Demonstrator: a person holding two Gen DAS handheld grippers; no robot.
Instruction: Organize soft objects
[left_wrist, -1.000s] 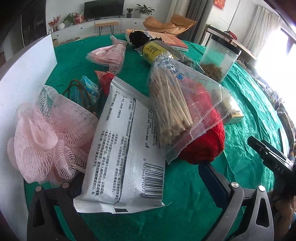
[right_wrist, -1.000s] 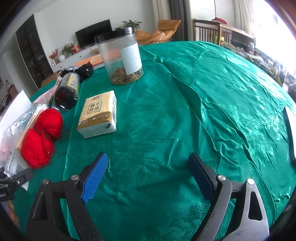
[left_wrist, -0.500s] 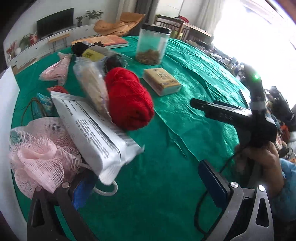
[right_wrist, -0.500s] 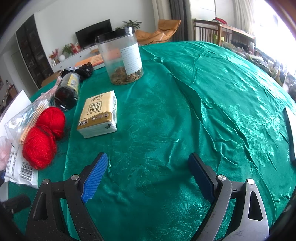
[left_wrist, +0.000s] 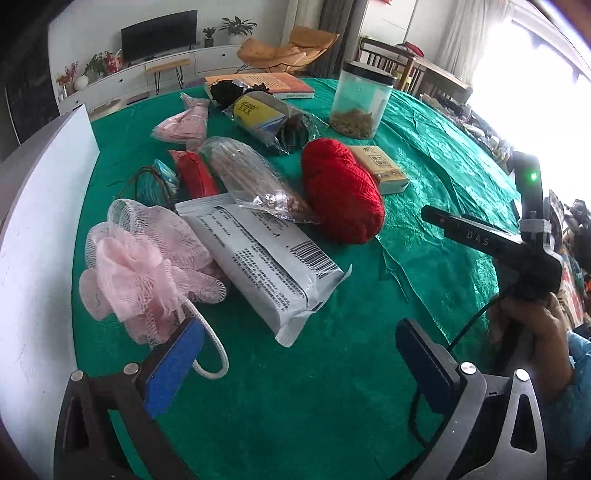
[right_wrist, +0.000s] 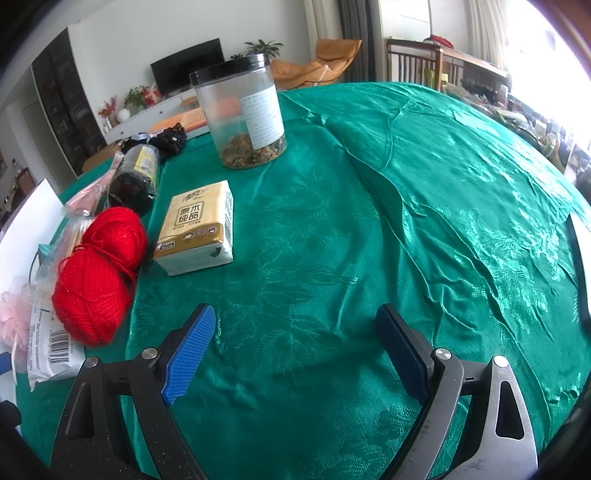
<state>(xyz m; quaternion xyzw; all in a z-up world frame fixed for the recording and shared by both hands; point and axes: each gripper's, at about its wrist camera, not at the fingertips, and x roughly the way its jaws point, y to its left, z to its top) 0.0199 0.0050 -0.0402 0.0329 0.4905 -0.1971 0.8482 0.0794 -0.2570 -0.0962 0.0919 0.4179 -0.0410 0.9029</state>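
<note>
Now both grippers, left gripper and right gripper, gape empty over the green satin tablecloth; 2 red yarn balls lie just beside the yellow tissue pack.

A clear plastic jar with a black lid stood on the green tablecloth, apparently holding dried herbs.

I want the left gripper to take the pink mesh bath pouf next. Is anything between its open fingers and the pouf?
Nothing visible blocks it. The left gripper is open, and the pink mesh pouf lies just ahead of its left finger, with only the pouf's own white cord loop between.
</note>
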